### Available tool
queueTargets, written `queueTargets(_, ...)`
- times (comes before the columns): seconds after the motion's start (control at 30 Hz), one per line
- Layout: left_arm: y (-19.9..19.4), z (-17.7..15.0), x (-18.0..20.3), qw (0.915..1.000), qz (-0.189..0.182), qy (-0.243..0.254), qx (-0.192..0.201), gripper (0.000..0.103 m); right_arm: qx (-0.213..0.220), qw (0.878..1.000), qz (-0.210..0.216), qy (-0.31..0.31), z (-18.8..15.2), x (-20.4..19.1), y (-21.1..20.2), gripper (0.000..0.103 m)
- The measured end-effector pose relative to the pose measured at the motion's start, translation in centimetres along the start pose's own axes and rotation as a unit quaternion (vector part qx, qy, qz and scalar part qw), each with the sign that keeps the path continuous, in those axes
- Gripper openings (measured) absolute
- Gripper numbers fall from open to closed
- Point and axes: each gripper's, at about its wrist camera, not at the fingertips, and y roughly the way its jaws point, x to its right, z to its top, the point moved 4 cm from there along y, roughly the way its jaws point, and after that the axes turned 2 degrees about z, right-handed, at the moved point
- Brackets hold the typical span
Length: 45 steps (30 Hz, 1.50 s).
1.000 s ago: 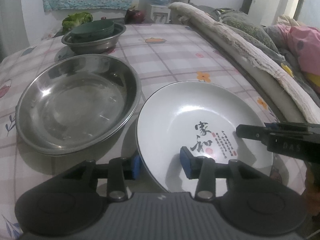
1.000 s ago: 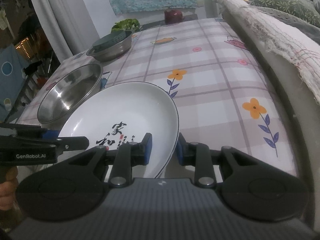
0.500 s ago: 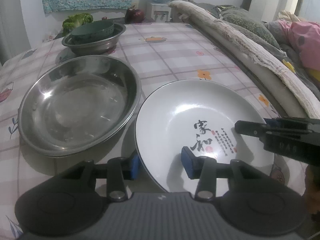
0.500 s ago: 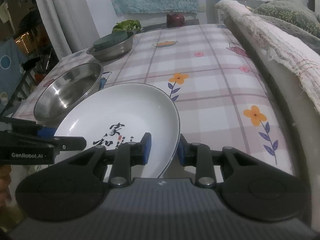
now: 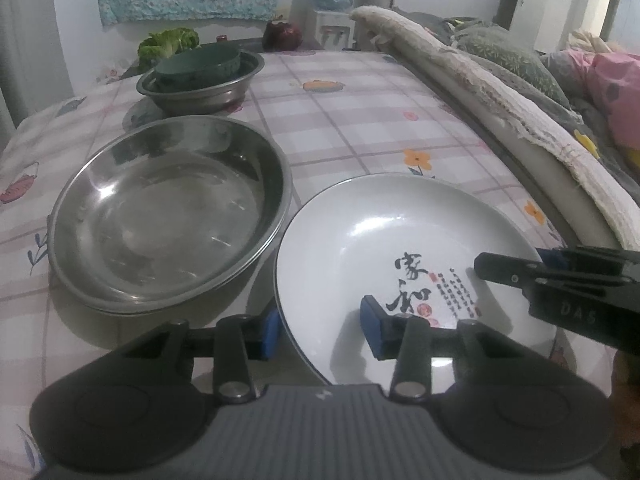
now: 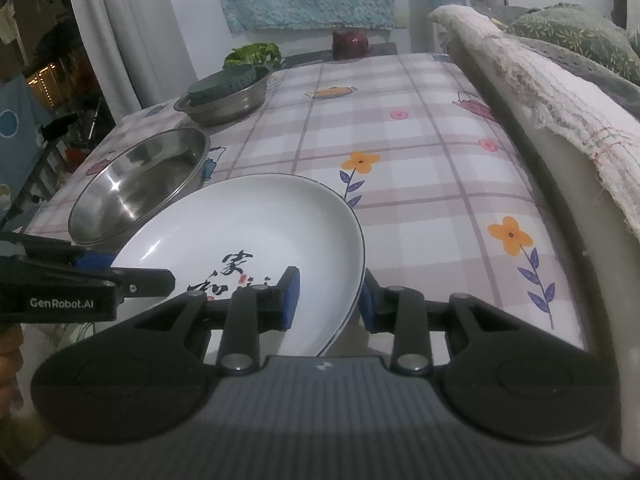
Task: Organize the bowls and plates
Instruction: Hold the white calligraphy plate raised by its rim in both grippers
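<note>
White plate (image 5: 360, 248) lies face-up, rim between both slack hand-held grippers' jaws.

- The left wrist camera sat just behind its fingers, looking down and forward, close over the plate's (image 5: 400, 240) near-left rim.
- The right wrist camera looked likewise over its near-right rim.
- Both shared plate, pan (image 5: 160, 216), tablecloth (image 6: 420, 152).

White plate (image 5: 360, 240) beside steel plate (image 5: 160, 216); green bowl (image 5: 200, 65) in steel bowl (image 5: 208, 94).
</note>
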Motion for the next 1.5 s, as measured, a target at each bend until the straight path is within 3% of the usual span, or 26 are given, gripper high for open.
queueTargets(0.3,-0.5,-0.3,0.3,0.9999,-0.007,0.005,0.006,0.041,0.008,1.0,-0.006,0.001,0.0,0.0,-0.9,0.031)
queueTargets(0.6,0.2,-0.6,0.2,0.9997,-0.016,0.013,0.01,0.033,0.007,1.0,-0.011,0.009,-0.7,1.2,-0.3,0.029)
queueTargets(0.97,1.4,0.3,-0.1,0.9996,-0.018,0.009,0.018,0.038,0.026,1.0,-0.001,0.013,-0.5,1.6,0.6,0.031)
queueTargets(1.13,1.3,0.1,0.6,0.9995,0.0,0.017,0.026,0.038,0.026,1.0,-0.001,0.011,-0.5,1.4,0.5,0.033)
queueTargets(1.5,0.9,0.2,0.5,0.9999,0.006,0.004,0.011,0.038,0.025,1.0,-0.002,0.018,-0.2,1.0,-0.2,0.033)
